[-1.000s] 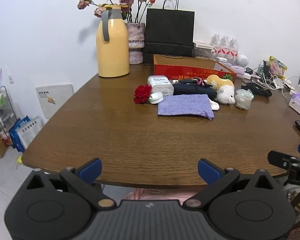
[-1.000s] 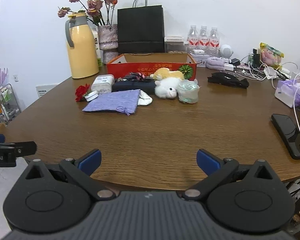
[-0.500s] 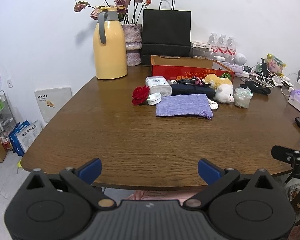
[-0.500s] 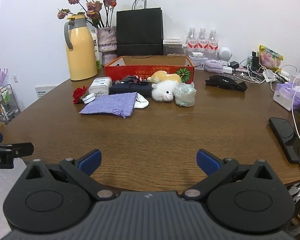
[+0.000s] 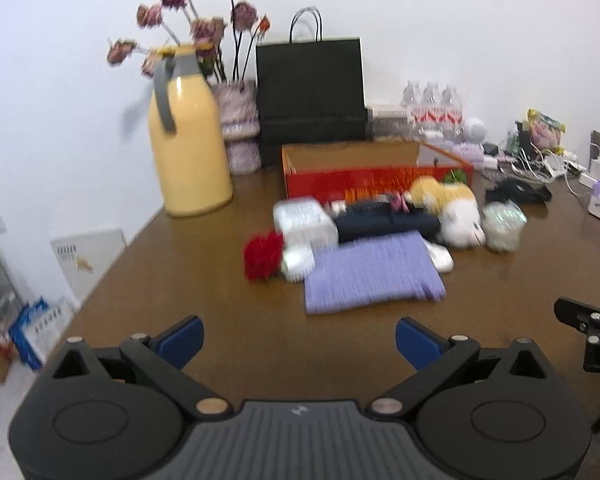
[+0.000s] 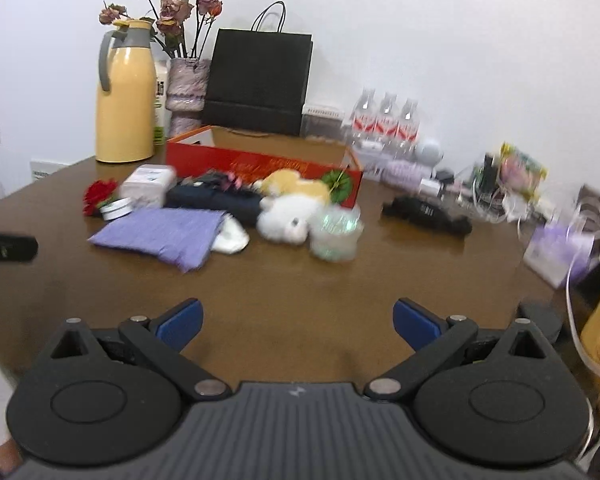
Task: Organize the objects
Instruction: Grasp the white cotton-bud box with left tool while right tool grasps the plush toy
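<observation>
Here, in the left wrist view, the left gripper [image 5: 299, 334] hangs over the desk's [image 5: 188, 264] near edge, jaws spread and empty; the purple cloth [image 5: 370, 274] lies mid-desk before the red box [image 5: 374, 180]. In the right wrist view, the right gripper [image 6: 296, 320] likewise gapes empty, the cloth [image 6: 160, 234] ahead-left beside a white plush toy [image 6: 286, 220].

No text can be read with certainty. The red box [image 6: 260, 162] carries gold characters along its front side, but they are blurred. The water bottles [image 6: 386, 126] have red and white labels, too small to read. The white panel [image 5: 86, 256] near the floor has dark print and a small picture, not legible.
</observation>
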`<state>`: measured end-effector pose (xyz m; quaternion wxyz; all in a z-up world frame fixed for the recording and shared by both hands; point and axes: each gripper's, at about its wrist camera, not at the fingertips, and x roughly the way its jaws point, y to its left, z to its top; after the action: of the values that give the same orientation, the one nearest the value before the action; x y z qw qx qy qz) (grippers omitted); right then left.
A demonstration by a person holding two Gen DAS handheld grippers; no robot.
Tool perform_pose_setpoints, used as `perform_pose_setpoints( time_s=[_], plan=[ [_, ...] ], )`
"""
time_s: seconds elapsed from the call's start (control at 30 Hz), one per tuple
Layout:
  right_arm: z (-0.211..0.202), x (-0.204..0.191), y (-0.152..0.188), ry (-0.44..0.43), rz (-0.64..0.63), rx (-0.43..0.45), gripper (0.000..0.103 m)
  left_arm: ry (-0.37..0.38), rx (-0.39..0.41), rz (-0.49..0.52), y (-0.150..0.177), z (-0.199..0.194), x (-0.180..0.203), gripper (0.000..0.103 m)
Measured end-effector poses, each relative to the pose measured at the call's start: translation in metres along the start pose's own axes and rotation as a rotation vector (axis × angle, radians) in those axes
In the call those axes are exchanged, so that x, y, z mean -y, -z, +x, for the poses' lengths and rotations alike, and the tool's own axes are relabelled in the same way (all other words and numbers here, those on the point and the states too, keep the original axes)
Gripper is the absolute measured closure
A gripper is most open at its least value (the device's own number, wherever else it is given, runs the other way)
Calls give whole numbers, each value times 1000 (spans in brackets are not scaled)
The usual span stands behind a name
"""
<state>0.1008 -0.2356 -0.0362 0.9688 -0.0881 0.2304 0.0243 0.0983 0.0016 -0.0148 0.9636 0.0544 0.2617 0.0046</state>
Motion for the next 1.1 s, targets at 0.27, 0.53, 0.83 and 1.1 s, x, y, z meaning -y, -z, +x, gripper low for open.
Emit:
perform_pose_setpoints(
  time_s=[0.27, 0.53, 0.83, 1.1],
  plan=[
    [74, 21, -42, -56, 47, -13, 5, 47, -13, -43, -51, 81, -13, 2],
    [162, 14, -90, -118, 106, -64, 35, 29, -117, 24, -95, 185, 9, 10],
    [227, 39, -83, -89, 226, -218, 42, 46, -172, -71, -100, 224, -12, 17],
    [234, 41, -85, -94, 247, -168, 57, 40, -203, -109, -96, 234, -19, 40]
  ],
)
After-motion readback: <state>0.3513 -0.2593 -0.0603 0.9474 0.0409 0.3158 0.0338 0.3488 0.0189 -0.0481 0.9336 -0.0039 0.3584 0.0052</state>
